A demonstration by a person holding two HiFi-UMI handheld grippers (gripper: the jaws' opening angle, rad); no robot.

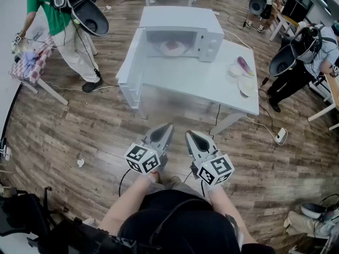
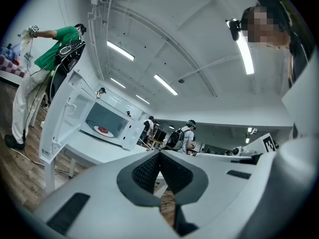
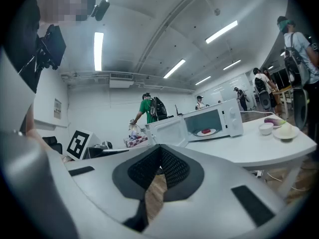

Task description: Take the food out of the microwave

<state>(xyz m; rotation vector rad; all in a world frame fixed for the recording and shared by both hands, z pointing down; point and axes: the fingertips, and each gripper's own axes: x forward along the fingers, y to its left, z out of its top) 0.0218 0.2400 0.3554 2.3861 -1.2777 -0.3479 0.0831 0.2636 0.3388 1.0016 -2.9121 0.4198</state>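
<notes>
A white microwave (image 1: 180,36) stands on a white table (image 1: 212,83) with its door (image 1: 131,70) swung open to the left. Inside it a white plate with red food (image 1: 172,47) lies on the turntable; this food (image 2: 103,130) shows in the left gripper view, and the same food (image 3: 205,132) in the right gripper view. My left gripper (image 1: 164,128) and right gripper (image 1: 192,136) hang side by side close to my body, over the wooden floor and well short of the table. Both are shut with nothing between the jaws.
On the table's right end sit a small bowl (image 1: 234,69), a purple vegetable (image 1: 244,65) and a plate (image 1: 246,85). A person in a green shirt (image 1: 58,20) stands at the left, another person (image 1: 302,57) at the right. A power strip (image 1: 280,136) and cables lie on the floor.
</notes>
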